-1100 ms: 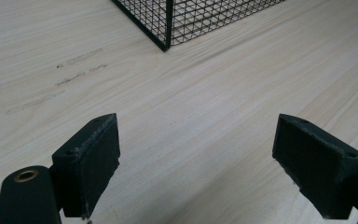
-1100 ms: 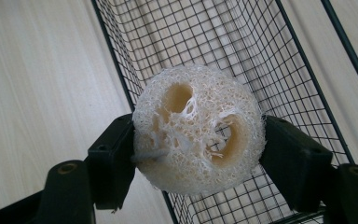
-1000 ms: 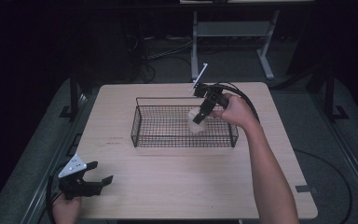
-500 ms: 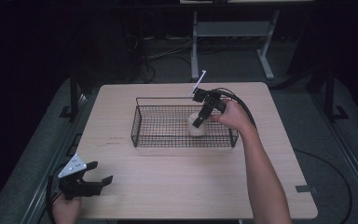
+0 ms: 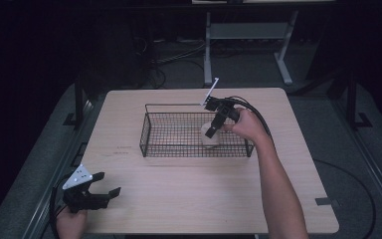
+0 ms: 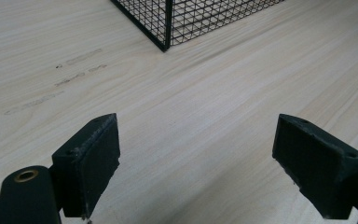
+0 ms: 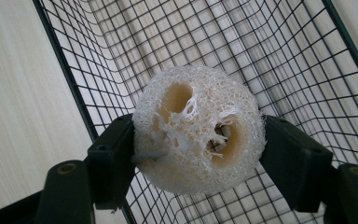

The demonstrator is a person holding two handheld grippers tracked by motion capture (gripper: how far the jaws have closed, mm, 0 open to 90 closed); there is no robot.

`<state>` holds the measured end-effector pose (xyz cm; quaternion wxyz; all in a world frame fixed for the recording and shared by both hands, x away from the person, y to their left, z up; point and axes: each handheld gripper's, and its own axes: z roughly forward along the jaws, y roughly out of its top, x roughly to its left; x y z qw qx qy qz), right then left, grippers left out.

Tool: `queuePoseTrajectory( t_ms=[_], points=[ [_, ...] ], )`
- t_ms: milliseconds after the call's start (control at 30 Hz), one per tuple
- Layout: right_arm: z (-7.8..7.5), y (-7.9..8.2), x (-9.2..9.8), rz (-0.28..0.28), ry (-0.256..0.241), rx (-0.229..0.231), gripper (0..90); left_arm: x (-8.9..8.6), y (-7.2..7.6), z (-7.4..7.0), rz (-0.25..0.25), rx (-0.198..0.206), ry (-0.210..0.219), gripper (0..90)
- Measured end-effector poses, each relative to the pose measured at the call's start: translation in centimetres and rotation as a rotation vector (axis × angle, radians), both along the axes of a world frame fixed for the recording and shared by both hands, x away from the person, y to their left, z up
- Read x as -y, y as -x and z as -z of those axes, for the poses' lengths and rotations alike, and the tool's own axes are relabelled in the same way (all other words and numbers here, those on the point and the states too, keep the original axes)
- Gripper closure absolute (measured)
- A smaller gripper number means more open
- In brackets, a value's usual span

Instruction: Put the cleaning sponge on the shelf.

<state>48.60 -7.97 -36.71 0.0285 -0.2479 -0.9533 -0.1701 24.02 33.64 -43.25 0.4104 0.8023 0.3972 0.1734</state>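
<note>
Two grippers are in play, well apart. The right gripper (image 5: pixel 213 130) reaches down into the black wire basket (image 5: pixel 151 135) near its right end, its jaws pressed against opposite sides of a pale loofah sponge (image 7: pixel 198 129), which sits squarely between them. In the right gripper view the loofah's holed end face looks toward the camera, so its long axis seems to run away along the jaws, toward the basket mesh beyond. Whether the loofah touches the basket floor cannot be told; from above, the gripper hides most of it. The left gripper (image 5: pixel 101 193) rests low at the near left corner of the desk (image 5: pixel 189 199), jaws wide apart with nothing between them, far from the basket.
</note>
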Motion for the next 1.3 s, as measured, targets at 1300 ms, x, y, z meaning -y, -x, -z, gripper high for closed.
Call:
queuePoseTrajectory(
  t_ms=[1300],
  points=[
    [1.5,0.2,1.0,0.024,-0.016,-0.01,24.0,0.0,0.0,0.0,-0.002,0.0,-0.002,13.7]
  ],
)
